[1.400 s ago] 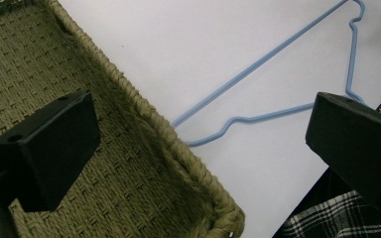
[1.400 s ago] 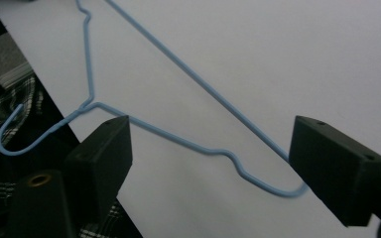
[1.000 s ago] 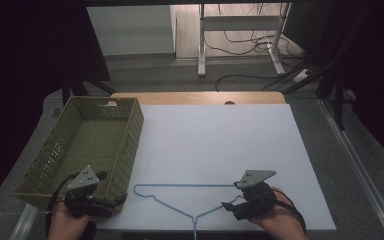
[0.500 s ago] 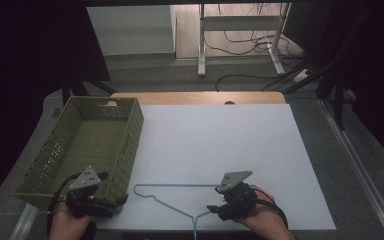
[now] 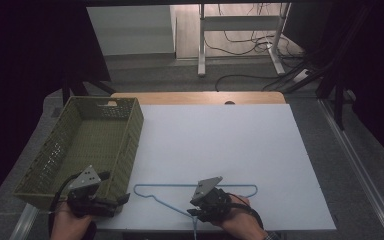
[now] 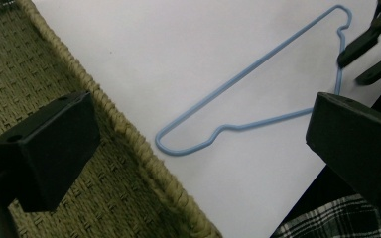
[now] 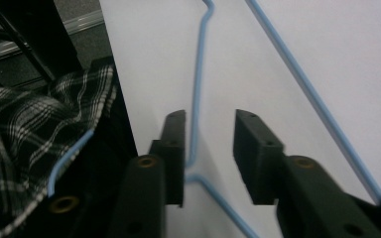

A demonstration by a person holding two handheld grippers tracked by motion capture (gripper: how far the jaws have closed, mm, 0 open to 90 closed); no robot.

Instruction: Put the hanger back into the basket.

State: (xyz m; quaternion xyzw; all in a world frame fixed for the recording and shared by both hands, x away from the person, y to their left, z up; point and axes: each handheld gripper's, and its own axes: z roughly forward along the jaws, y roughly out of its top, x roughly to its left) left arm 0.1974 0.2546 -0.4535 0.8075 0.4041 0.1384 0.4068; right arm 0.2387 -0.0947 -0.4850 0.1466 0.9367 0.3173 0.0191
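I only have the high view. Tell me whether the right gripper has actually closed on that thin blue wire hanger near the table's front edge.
Observer: Not closed. In the right gripper view, the right gripper is open, its jaws straddling the thin blue wire hanger at the neck, with a gap on each side.
Operator: Report the left gripper too.
Observer: The left gripper is open and holds nothing; it looks across the rim of the olive woven basket toward the hanger's rounded shoulder.
Operator: Say where the hook goes.
Observer: The hook runs off the white table top's front edge, ending over a plaid cloth.
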